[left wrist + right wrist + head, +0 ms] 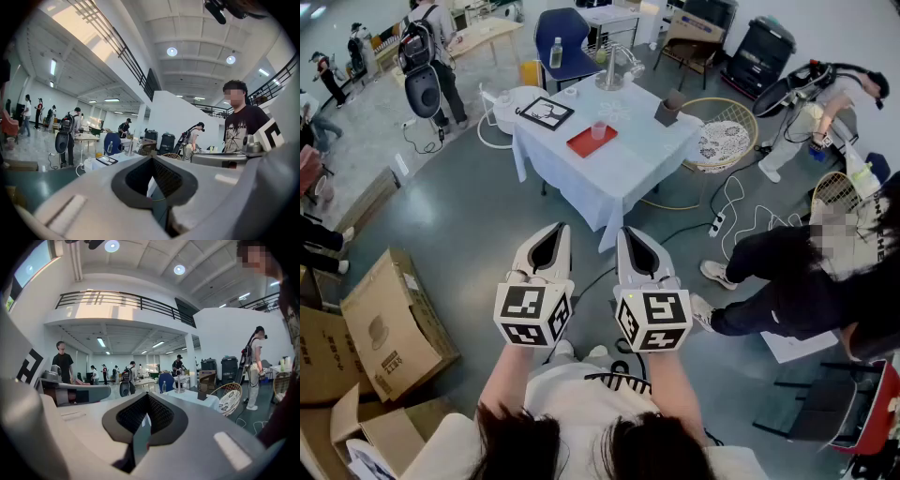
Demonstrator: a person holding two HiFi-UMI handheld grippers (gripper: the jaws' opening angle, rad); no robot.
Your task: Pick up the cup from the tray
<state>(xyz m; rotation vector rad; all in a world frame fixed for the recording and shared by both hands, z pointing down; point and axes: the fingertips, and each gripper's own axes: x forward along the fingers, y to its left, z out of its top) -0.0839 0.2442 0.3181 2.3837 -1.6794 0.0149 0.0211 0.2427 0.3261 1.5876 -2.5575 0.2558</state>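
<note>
A small pale pink cup [599, 129] stands on a red tray [584, 144] on a table with a white cloth [623, 169], well ahead of me across bare floor. My left gripper [555, 229] and right gripper [628, 232] are held side by side at waist height, pointing toward the table and far short of it. Both are shut with nothing between their jaws. In the left gripper view the left gripper [151, 157] shows its tips together. The right gripper [147, 394] looks the same in its own view, with the table [194, 399] small in the distance.
On the table are a black-framed picture [546, 112], a metal stand [614, 70] and a dark box [667, 109]. Cardboard boxes [389, 323] lie at my left. A person [787, 281] crouches at my right. A wicker chair [722, 139] and floor cables [727, 217] are right of the table.
</note>
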